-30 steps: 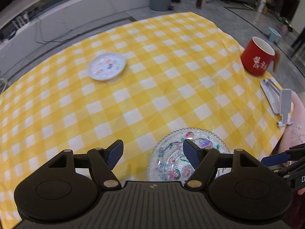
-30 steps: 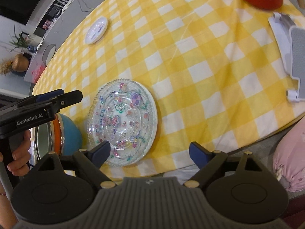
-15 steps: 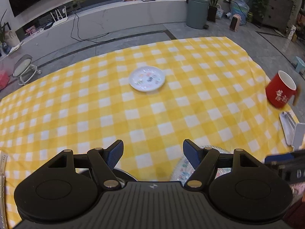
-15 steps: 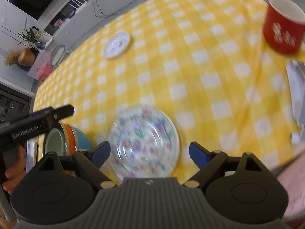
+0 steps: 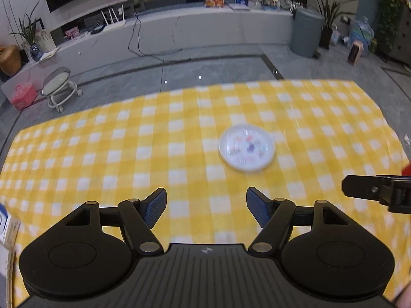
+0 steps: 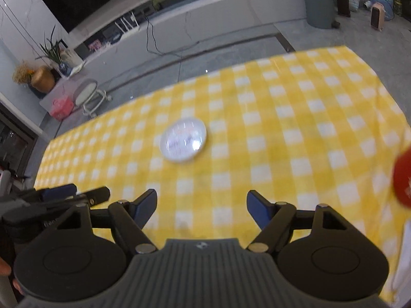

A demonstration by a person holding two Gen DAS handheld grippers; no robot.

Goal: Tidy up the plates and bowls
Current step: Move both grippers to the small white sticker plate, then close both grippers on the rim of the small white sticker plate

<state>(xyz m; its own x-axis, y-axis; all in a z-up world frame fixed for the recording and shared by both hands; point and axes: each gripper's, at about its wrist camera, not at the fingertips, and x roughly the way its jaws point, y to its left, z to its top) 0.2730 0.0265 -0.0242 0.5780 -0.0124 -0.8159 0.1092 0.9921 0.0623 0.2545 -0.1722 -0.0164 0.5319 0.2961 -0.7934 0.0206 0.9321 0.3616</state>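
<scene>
Glass plate gone from view, small plate [image 5: 246, 151] blurred, print unreadable

surface: table [image 5: 108, 154] under yellow-and-white checked cloth
toward far edge: small white plate [image 5: 246, 147]
right edge: red mug [image 6: 403, 179]

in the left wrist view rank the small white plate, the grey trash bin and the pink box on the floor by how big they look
Largest to smallest as they appear:
1. small white plate
2. grey trash bin
3. pink box

The bin stands much farther back, so it is probably bigger in reality.
</scene>
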